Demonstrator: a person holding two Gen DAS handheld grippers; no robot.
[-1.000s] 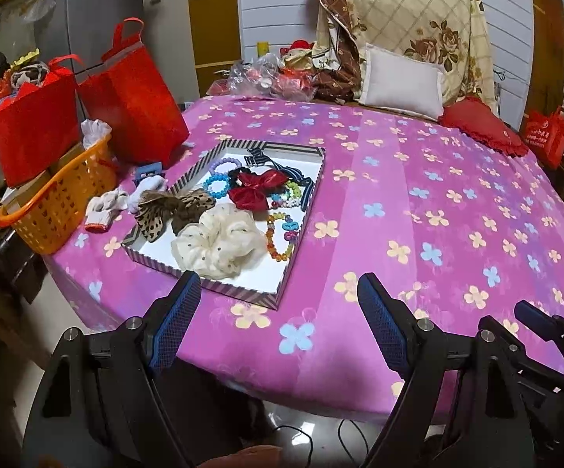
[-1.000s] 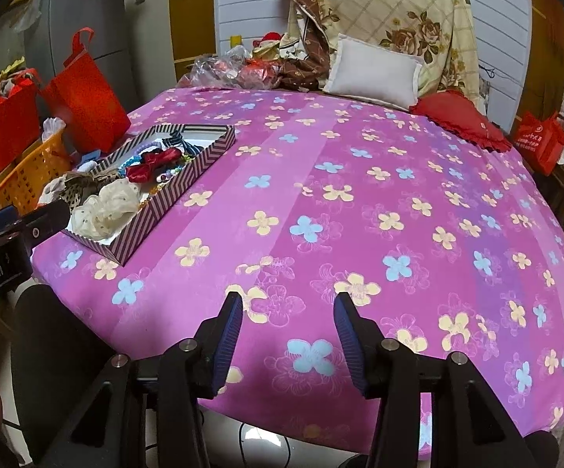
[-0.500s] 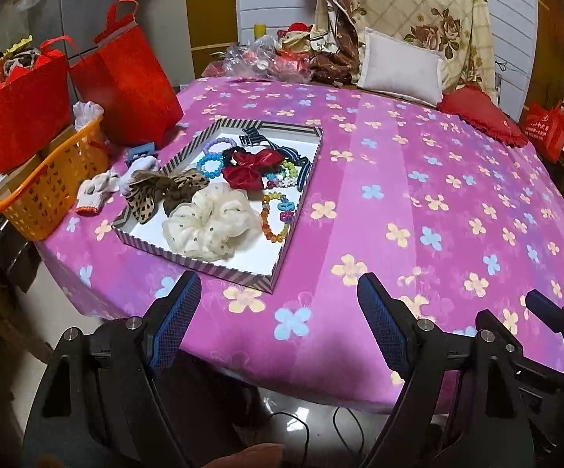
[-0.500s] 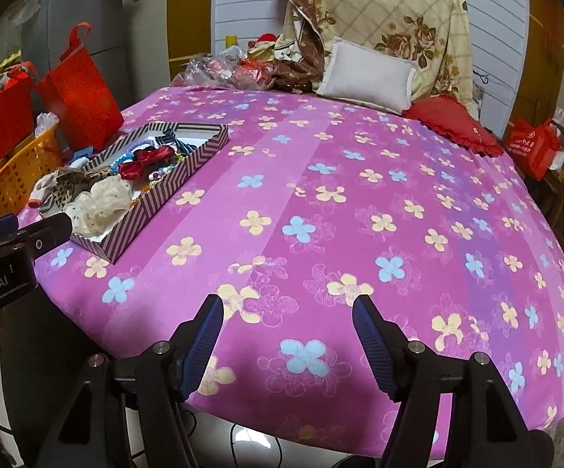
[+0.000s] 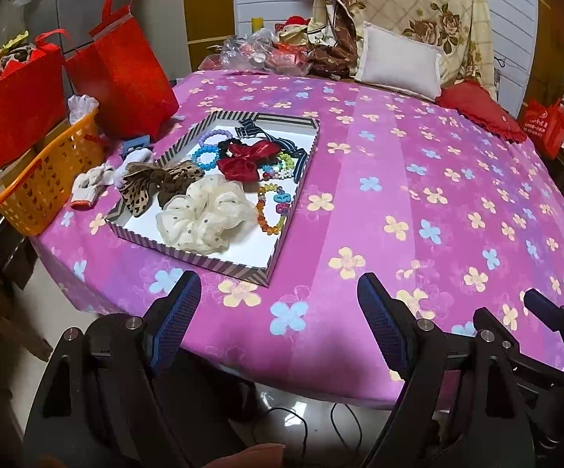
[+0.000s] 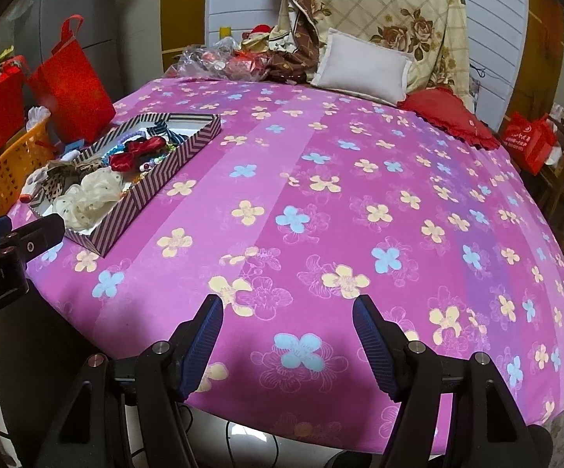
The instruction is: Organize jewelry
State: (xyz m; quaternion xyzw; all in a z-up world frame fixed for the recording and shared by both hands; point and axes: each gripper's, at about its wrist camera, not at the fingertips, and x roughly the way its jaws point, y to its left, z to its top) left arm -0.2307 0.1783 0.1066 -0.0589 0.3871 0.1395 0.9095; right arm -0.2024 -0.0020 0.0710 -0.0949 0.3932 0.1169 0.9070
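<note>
Jewelry fills our striped box (image 5: 188,236) on the table (image 5: 418,179); our left gripper (image 5: 278,296) and right gripper (image 6: 288,312) hover released, empty, the right's jaws having just widened.

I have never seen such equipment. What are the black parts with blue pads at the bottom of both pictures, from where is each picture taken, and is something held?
There is no robot: a person holds one two-finger gripper in each hand. Each picture comes from a camera on a gripper, looking along its fingers. One view shows the left gripper, the other the right gripper. Both are open and hold nothing; the right one's jaws have just been opening. They hover at the near edge of a table with a pink flowered cloth. On it lies a striped box holding a cream scrunchie, a red bow and bead bracelets. An orange basket stands beside it.
</note>
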